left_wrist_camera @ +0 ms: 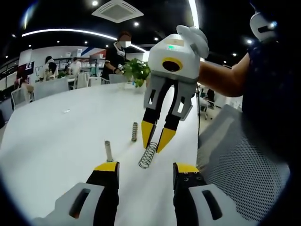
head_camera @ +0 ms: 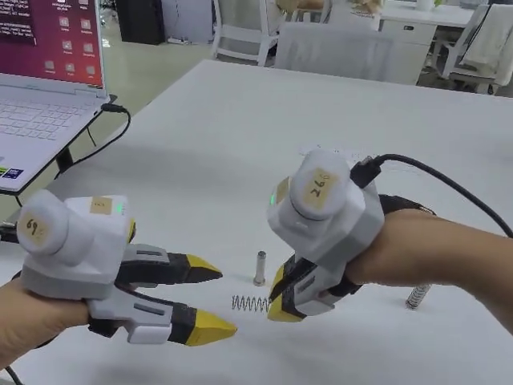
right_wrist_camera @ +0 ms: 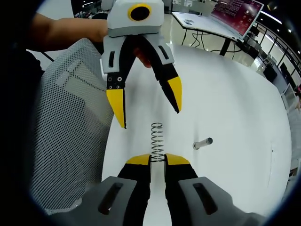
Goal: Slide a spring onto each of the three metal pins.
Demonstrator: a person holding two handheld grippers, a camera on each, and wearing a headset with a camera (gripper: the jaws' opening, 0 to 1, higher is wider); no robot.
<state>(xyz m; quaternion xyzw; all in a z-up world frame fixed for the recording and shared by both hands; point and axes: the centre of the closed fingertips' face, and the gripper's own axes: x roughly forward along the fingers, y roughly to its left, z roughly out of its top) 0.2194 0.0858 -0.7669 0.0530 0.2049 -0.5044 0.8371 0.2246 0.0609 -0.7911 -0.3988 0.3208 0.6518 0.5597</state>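
At the head view's lower left, the left gripper [head_camera: 227, 301] lies level, jaws spread and empty, tips pointing right. Just right of them is the spring [head_camera: 250, 303], its far end clamped by the right gripper [head_camera: 275, 303], which is angled down and left. A bare pin [head_camera: 260, 267] stands just behind the spring on the table [head_camera: 200, 144].

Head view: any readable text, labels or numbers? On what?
"26", maybe one more character: oval sticker on the right claw housing.
"61", unsure, seen sideways: round sticker on the left claw housing.
Laptop screen text: too small to read.
Square sticker on the left claw: blurred.
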